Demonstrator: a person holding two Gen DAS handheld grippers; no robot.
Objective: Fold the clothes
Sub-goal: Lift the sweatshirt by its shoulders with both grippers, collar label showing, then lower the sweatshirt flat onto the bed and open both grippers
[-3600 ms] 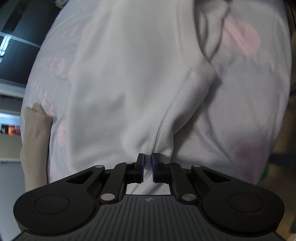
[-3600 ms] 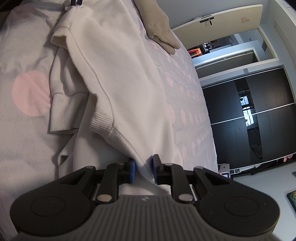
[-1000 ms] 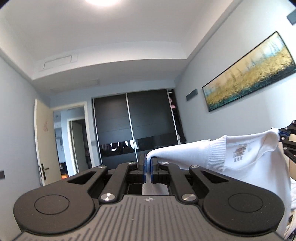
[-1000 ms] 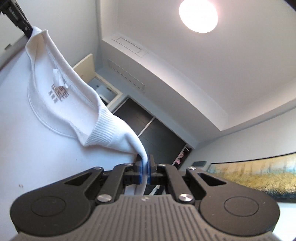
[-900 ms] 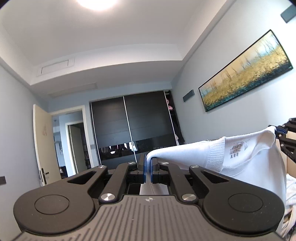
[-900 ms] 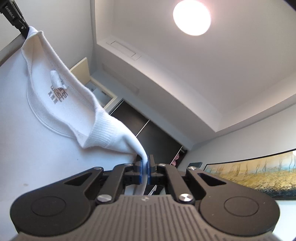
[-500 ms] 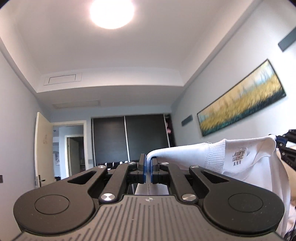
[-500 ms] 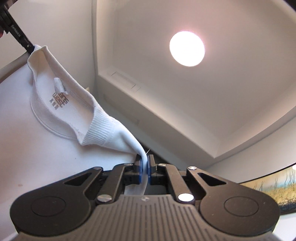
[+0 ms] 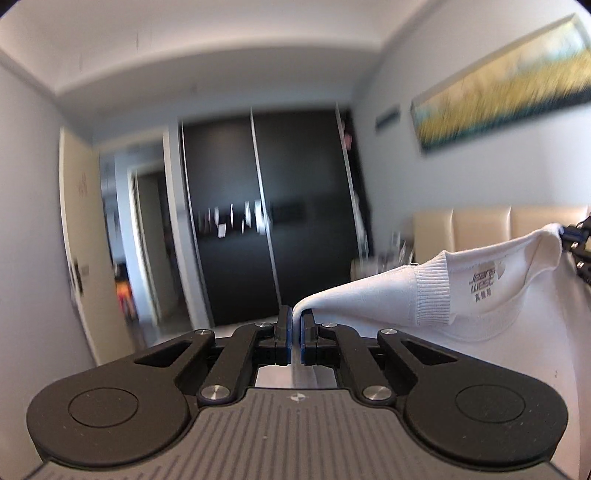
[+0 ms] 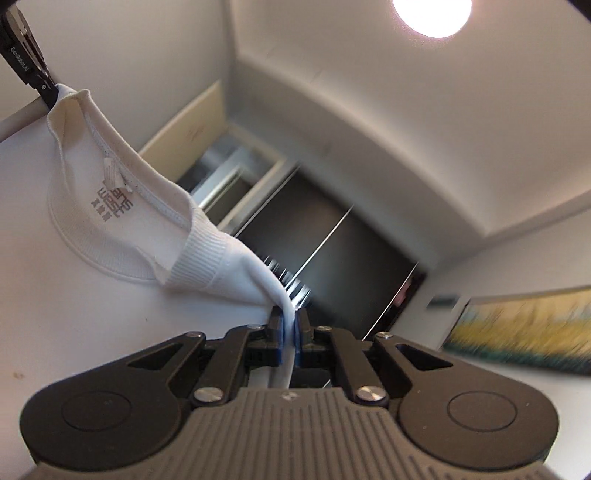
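Observation:
A white sweatshirt (image 9: pixel 491 314) hangs in the air, stretched between my two grippers by its shoulders. My left gripper (image 9: pixel 294 325) is shut on one shoulder edge. My right gripper (image 10: pixel 289 325) is shut on the other. The ribbed collar (image 10: pixel 199 254) with a printed neck label (image 10: pixel 112 201) sags between them. The right gripper's tip shows at the right edge of the left wrist view (image 9: pixel 580 240). The left gripper's tip shows at the top left of the right wrist view (image 10: pixel 29 62). The lower part of the sweatshirt is out of sight.
Both cameras point up and out across a bedroom. A dark sliding wardrobe (image 9: pixel 266 221) stands ahead, an open door (image 9: pixel 88 236) at the left, a beige padded headboard (image 9: pixel 480 229) and a long yellow painting (image 9: pixel 509 85) at the right. A round ceiling lamp (image 10: pixel 432 14) is overhead.
Both grippers have tilted down from the ceiling toward the wardrobe, with motion blur. The sweatshirt stays gripped and stretched between them. Earlier it lay on the bed.

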